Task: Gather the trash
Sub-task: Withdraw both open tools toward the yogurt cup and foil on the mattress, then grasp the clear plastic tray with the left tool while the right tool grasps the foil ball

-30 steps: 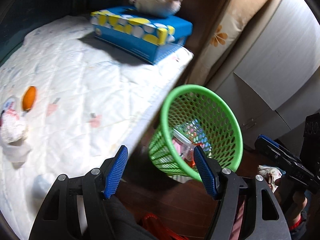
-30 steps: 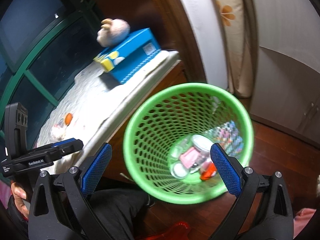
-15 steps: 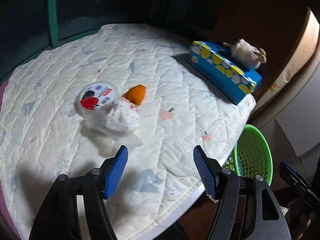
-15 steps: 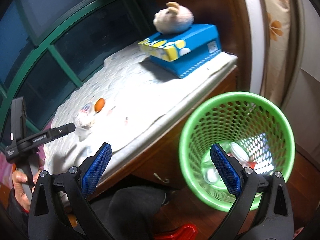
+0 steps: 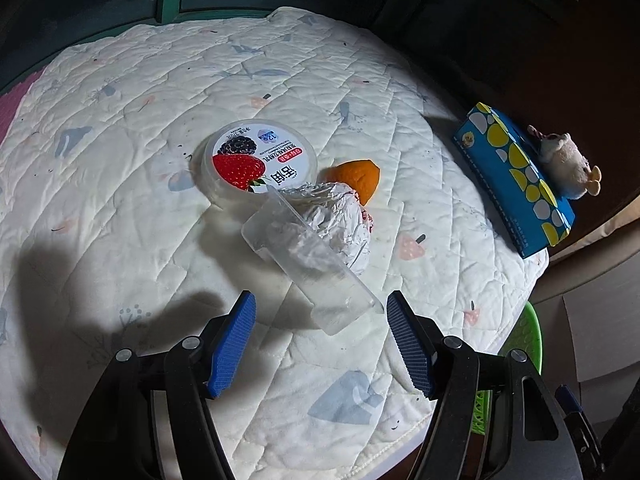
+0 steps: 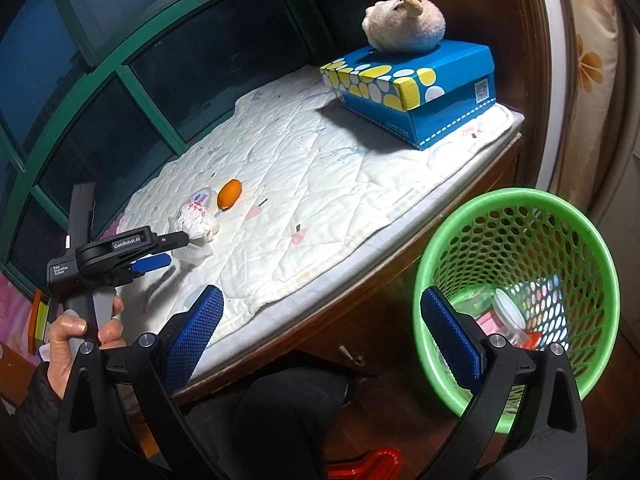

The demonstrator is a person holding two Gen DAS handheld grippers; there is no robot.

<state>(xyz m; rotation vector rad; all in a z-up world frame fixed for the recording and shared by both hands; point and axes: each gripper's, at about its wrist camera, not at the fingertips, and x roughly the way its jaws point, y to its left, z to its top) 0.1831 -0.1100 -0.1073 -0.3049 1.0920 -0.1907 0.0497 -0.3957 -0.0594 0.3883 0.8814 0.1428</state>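
Left wrist view. Left gripper (image 5: 320,344) poised over the quilted bench (image 5: 120,128), jaws parted wide and empty. Clear plastic container (image 5: 310,264) lying on its side just ahead of the pads, its near end between the two blue tips, touched by neither. Crumpled foil wrapper (image 5: 340,220) resting against and partly over the container; yoghurt cup (image 5: 258,166) and orange peel (image 5: 358,176) just beyond, touching the wrapper. Tissue box (image 5: 516,176) with a plush toy (image 5: 564,164) well apart at the far right. Rim of the green basket (image 5: 528,336) visible past the bench edge.

Right wrist view. Right gripper (image 6: 320,336) held off the bench edge, jaws wide apart, nothing between them. Green basket on the floor beside the bench, already holding several pieces of trash. Left gripper seen from the side, tips close above the container and wrapper.

Suggested technique for the step in hand, judged as a pick of the container: jaws centred across the narrow width, lowered until the pads bracketed both side walls, closed gently to avoid crushing or squirting the slippery plastic, wrapper kept clear.
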